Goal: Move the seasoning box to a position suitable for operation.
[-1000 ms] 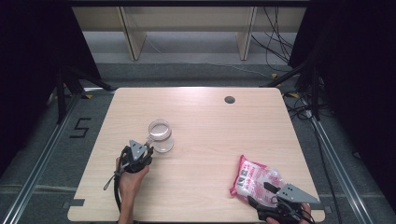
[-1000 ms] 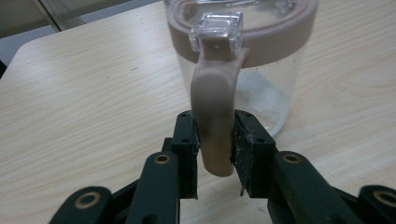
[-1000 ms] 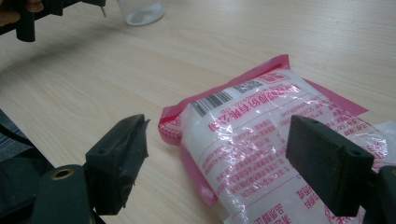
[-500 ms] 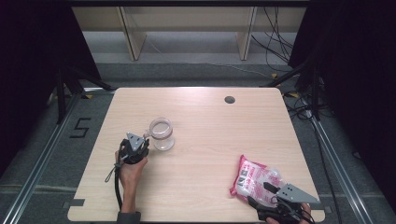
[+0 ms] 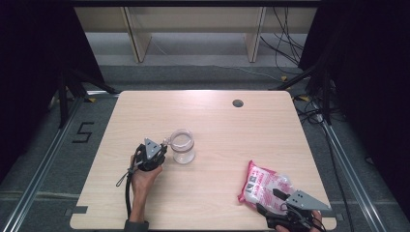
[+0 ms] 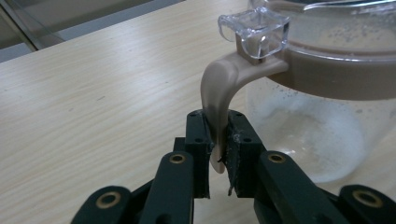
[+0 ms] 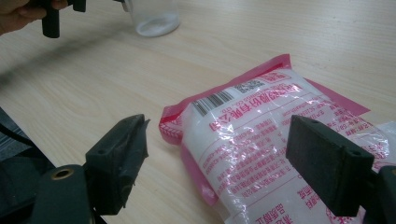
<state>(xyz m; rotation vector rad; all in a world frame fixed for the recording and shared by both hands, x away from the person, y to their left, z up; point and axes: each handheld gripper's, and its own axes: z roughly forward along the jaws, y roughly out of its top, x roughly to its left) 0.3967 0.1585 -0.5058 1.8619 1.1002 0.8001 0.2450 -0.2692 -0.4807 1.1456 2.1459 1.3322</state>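
Note:
A clear glass jar [image 5: 183, 145] with a beige collar and a beige handle [image 6: 217, 100] stands left of the table's middle. My left gripper [image 5: 162, 147] is shut on that handle, its pads [image 6: 198, 140] pinching the lower end. A clear lid tab [image 6: 253, 29] sits above the handle. A pink and white sealed bag [image 5: 263, 184] of white grains lies flat at the front right. My right gripper [image 5: 274, 200] is open, its jaws spread wide over the near end of the bag [image 7: 275, 140]. The jar [image 7: 152, 16] also stands far off in the right gripper view.
The wooden table [image 5: 212, 116] has a round cable hole [image 5: 237, 103] near its back right. Its front edge runs close under both hands. A floor marking "5" [image 5: 83, 131] lies left of the table. Shelving legs and cables stand behind.
My left gripper has shifted slightly right and closed in on the jar's handle. The right gripper and the bag have stayed put.

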